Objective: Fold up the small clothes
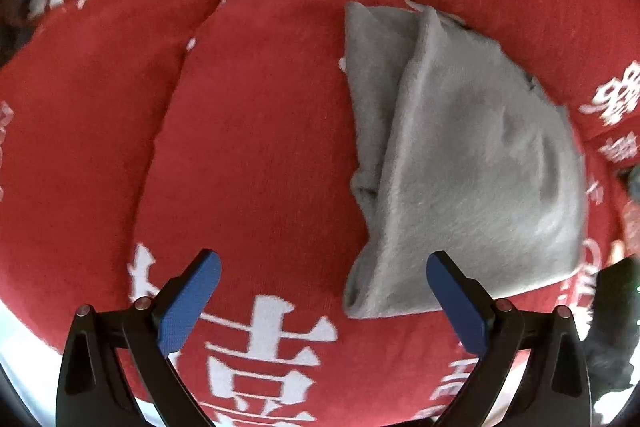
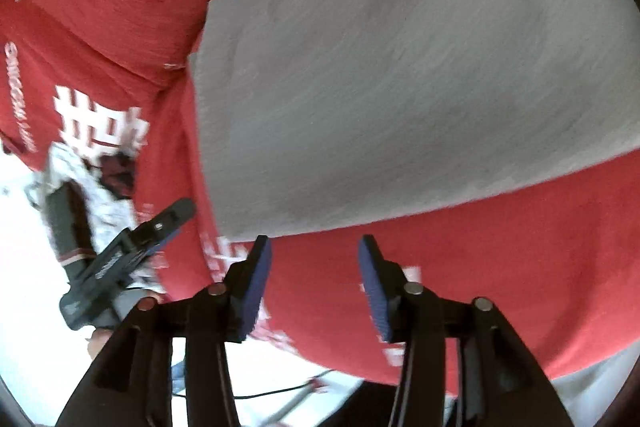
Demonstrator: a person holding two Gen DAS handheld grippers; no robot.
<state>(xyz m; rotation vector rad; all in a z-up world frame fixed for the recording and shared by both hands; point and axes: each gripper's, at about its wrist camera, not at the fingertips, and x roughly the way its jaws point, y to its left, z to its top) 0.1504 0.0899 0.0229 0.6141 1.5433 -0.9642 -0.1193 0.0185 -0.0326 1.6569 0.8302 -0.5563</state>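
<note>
Grey cloth (image 1: 460, 163) lies folded on the red printed cover (image 1: 248, 131), ahead and to the right of the left hand-held gripper (image 1: 324, 303); its near corner sits just beside the right finger; jaws wide apart, nothing between. Right hand-held gripper (image 2: 314, 283) also apart and empty; cloth (image 2: 400, 75) edge just ahead of its fingertips, not touching.

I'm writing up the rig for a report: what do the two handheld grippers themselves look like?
Both look alike: the left gripper and right gripper each have two black angular plastic fingers with cut-out slots, round silver and reddish pivot pins, and textured blue pads on the inner faces. No markings or sleeves show.
</note>
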